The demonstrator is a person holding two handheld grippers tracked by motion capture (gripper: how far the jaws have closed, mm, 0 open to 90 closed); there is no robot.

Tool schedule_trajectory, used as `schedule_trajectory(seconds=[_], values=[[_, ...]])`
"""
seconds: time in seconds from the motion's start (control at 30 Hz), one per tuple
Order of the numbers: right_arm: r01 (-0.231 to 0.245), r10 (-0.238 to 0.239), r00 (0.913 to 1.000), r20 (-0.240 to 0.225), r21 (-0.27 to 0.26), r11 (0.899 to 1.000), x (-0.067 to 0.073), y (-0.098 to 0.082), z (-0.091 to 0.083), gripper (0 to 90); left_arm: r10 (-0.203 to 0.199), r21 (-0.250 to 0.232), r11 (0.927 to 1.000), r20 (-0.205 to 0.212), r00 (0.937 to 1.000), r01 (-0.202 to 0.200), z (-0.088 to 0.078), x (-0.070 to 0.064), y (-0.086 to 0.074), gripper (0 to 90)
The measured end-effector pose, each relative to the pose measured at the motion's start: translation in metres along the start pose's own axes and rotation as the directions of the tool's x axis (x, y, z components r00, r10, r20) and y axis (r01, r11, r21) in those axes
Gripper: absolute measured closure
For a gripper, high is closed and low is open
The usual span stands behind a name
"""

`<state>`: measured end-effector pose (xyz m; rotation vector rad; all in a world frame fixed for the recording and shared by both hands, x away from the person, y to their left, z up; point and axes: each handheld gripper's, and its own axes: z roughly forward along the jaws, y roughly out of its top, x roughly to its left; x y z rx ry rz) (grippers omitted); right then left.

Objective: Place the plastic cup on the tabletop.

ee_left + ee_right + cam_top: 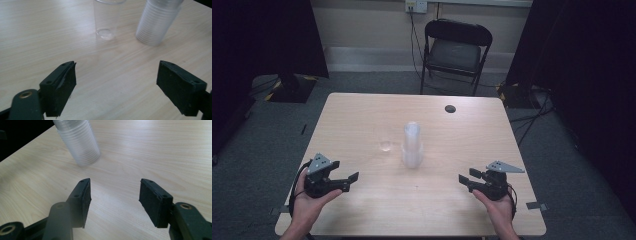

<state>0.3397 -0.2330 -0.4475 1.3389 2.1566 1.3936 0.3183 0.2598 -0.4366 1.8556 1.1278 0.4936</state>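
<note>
The left gripper (348, 181) hovers near the table's (362, 115) near-left corner, jaws spread wide with nothing between them. The right gripper (467, 178) hovers near the near-right corner, jaws also apart and empty. Between the two, around the table's middle, stands the stack of clear cups (412, 145) (upside down, rims on the wood), with a single clear cup (386, 145) upright just left of it.

Table count, by kind
One stack of clear cups (412, 145); one single clear cup (386, 145) at its nine o'clock; two grippers; one chair (455, 52).
</note>
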Motion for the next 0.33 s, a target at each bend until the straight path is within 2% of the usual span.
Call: schedule_trajectory(seconds=[0.03,0.1,0.2,0.3,0.33], values=[[-0.001,0.001,1.0000,0.005,0.003,1.000,-0.001,-0.001,0.000,42.7,0.012,-0.001,0.9999,-0.002,0.9999,-0.012,0.002,-0.001,-0.004,15.6],[-0.003,0.003,0.9999,0.017,0.011,1.000,-0.003,-0.002,0.001,42.3,0.029,0.030,0.9991,0.006,0.9996,-0.029,0.005,-0.004,-0.008,15.8],[0.014,-0.014,0.9992,0.036,0.019,1.000,-0.005,-0.004,0.003,41.3,0.014,0.032,0.9994,0.036,0.9992,-0.016,0.008,-0.006,-0.013,15.8],[0.029,-0.030,0.9979,0.058,0.024,0.999,-0.005,-0.006,0.005,39.1,0.054,0.030,0.9980,0.035,0.9979,-0.055,0.008,-0.008,-0.018,15.7],[0.031,-0.033,0.9971,0.069,0.028,0.999,-0.005,-0.007,0.006,37.2,0.054,0.030,0.9980,0.035,0.9979,-0.055,0.008,-0.008,-0.018,15.7]])
